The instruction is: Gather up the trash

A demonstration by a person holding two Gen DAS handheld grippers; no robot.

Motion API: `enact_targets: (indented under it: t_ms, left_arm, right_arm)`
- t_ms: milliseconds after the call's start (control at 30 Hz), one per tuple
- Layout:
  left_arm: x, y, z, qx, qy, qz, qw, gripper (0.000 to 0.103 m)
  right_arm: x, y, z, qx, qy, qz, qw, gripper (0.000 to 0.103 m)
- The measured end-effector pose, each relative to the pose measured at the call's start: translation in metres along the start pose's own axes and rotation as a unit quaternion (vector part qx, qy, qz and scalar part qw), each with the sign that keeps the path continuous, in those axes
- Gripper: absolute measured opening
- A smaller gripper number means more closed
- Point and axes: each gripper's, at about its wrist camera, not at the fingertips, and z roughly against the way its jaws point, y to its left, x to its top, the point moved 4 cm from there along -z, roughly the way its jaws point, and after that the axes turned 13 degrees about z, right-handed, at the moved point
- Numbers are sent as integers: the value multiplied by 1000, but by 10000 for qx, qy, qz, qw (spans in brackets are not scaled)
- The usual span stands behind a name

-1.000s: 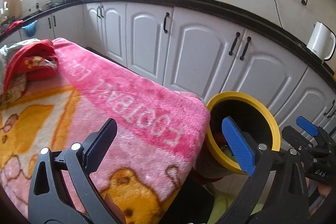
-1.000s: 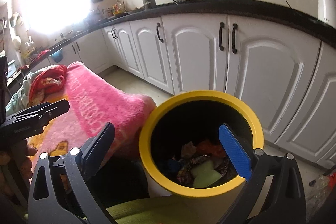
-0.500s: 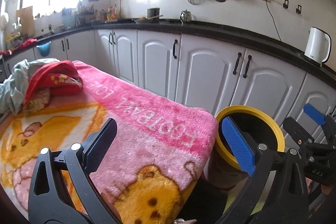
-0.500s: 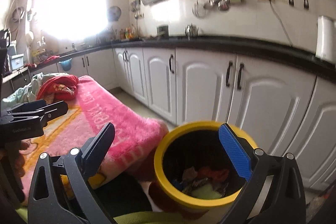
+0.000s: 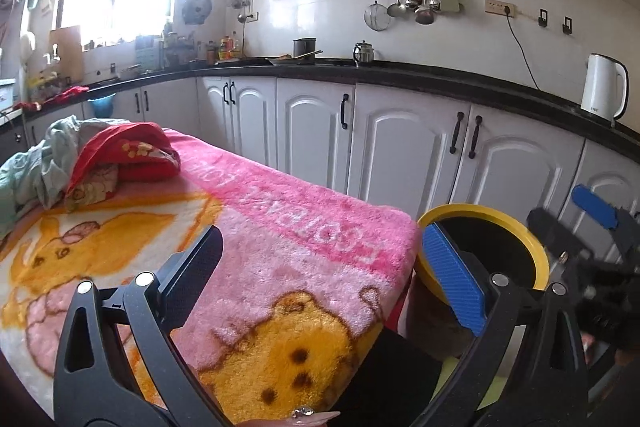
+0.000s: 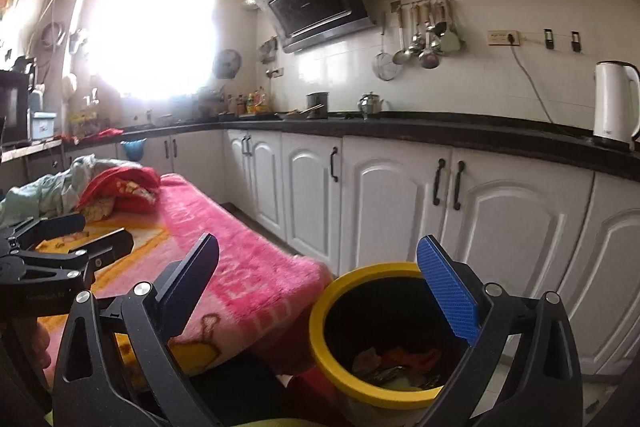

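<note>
Left gripper (image 5: 328, 267) is sitting with fingers wide apart, nothing between them. Its dark finger (image 5: 196, 267) is hovering over the pink cartoon blanket (image 5: 280, 227); its blue-padded finger (image 5: 452, 279) is overlapping the near-left rim of the yellow-rimmed trash bin (image 5: 516, 227). Whether the pad is touching the rim, cannot tell.

Right gripper (image 6: 320, 287) is also spread wide and empty. The bin (image 6: 324, 331) is lying just ahead of and below its fingers, mostly toward the blue finger (image 6: 448, 291), which is crossing the bin's far-right edge in view. Trash (image 6: 396, 363) is sitting at the bottom of the bin: red, grey and pale green scraps, details too small to sort.

Bin is standing just beside the blanket's corner, between the blanket and the white cabinets (image 6: 504, 227). The blanket is showing between the right gripper's fingers on the dark-finger side.

Each gripper is showing up in the other's view: right one out past the left's blue finger, left one out past the right's dark finger.

A heap of red and pale cloth (image 5: 100, 159) is lying on the blanket's far end, well beyond the left dark finger. A white kettle (image 5: 602, 87) is standing on the dark counter, far beyond the blue fingers.
</note>
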Motion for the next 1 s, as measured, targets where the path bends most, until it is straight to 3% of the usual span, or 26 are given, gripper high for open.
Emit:
enact_targets:
  t_ms: [1000]
  left_arm:
    - [-1,3,-1,-5,-14,114,9999,92]
  right_arm:
    - [-6,3,-8,33,141,-19,9999,97]
